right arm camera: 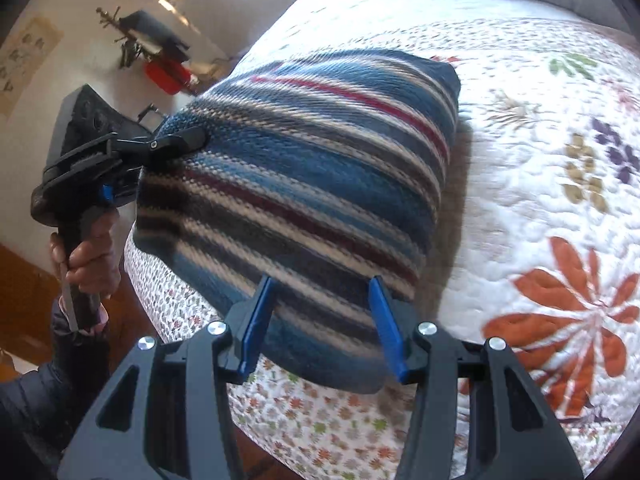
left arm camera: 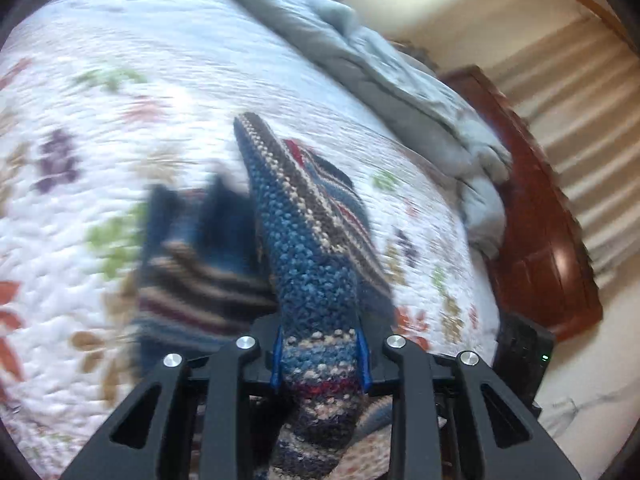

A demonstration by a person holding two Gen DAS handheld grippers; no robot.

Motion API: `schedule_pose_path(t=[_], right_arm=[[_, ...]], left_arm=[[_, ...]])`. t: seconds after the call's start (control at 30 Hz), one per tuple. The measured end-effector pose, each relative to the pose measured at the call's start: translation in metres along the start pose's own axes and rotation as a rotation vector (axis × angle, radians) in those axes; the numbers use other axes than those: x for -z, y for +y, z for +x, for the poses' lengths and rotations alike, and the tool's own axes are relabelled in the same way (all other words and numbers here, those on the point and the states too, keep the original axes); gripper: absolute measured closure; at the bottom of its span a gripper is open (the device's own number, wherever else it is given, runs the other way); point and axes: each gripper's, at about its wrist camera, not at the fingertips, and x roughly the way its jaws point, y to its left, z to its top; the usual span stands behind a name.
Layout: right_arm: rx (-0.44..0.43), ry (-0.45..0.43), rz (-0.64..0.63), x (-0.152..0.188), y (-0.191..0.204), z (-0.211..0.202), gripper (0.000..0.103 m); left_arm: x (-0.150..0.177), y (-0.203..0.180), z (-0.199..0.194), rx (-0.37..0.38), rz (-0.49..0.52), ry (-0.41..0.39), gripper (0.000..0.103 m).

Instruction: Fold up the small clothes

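Striped knit sweater (right arm camera: 304, 184), edge bunched between closed jaws of left gripper (left arm camera: 320, 356), far edge between right gripper (right arm camera: 320, 320) jaws, apparently clamped, raised over floral quilt (right arm camera: 540, 160), presumably for folding.

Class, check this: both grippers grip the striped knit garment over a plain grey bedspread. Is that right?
Not quite. The striped knit garment is gripped by the left gripper and right gripper, but the bedspread is white with a floral print, as the right wrist view shows.
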Motion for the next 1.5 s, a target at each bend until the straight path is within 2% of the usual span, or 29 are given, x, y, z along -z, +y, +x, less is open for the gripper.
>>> schedule_pose_path(t=[0.07, 0.13, 0.27, 0.43, 0.5, 0.57, 0.6, 0.73, 0.8, 0.93, 1.1, 1.13, 1.17, 1.23, 1.37, 1.5], right_arm=[[-0.013, 0.024, 0.000, -0.003, 0.005, 0.015, 0.055], [-0.012, 0.052, -0.002, -0.004, 0.009, 0.028, 0.055], [0.081, 0.111, -0.013, -0.001, 0.010, 0.052, 0.055], [0.117, 0.138, -0.014, 0.001, 0.010, 0.054, 0.055], [0.117, 0.126, -0.011, 0.000, 0.011, 0.045, 0.054], [0.130, 0.110, -0.012, 0.000, 0.012, 0.036, 0.044], [0.141, 0.101, -0.011, 0.002, 0.012, 0.031, 0.044], [0.164, 0.106, 0.030, 0.016, 0.000, 0.020, 0.041], [0.173, 0.111, 0.049, 0.022, -0.003, 0.018, 0.035], [0.134, 0.134, 0.112, 0.030, -0.013, 0.026, 0.035], [0.075, 0.159, 0.167, 0.032, -0.022, 0.041, 0.035], [0.070, 0.166, 0.171, 0.032, -0.023, 0.044, 0.037], [0.066, 0.172, 0.176, 0.032, -0.022, 0.048, 0.044], [0.055, 0.179, 0.183, 0.032, -0.020, 0.053, 0.050], [0.072, 0.175, 0.142, 0.031, -0.011, 0.050, 0.071], [0.092, 0.163, 0.095, 0.028, 0.001, 0.043, 0.077]], left_arm=[[0.004, 0.028, -0.003, -0.029, -0.040, 0.014, 0.075], [0.008, 0.053, 0.003, -0.026, -0.083, 0.040, 0.075], [0.022, 0.084, 0.034, -0.032, -0.134, 0.104, 0.074], [0.024, 0.071, 0.037, -0.097, -0.060, 0.090, 0.067], [0.026, 0.058, 0.031, -0.162, -0.006, 0.078, 0.060], [0.031, 0.044, 0.022, -0.246, 0.056, 0.069, 0.053], [0.037, 0.035, 0.016, -0.298, 0.092, 0.063, 0.051], [0.060, 0.019, 0.006, -0.404, 0.153, 0.059, 0.047], [0.071, 0.017, 0.004, -0.428, 0.151, 0.056, 0.047], [0.081, 0.019, 0.004, -0.453, 0.145, 0.042, 0.047], [0.086, 0.020, 0.002, -0.443, 0.147, 0.032, 0.047], [0.085, 0.022, 0.003, -0.439, 0.144, 0.032, 0.047], [0.086, 0.023, 0.003, -0.437, 0.142, 0.032, 0.047], [0.086, 0.024, 0.004, -0.428, 0.141, 0.032, 0.047], [0.086, 0.027, 0.007, -0.418, 0.145, 0.036, 0.049], [0.087, 0.024, 0.010, -0.410, 0.156, 0.039, 0.054]])
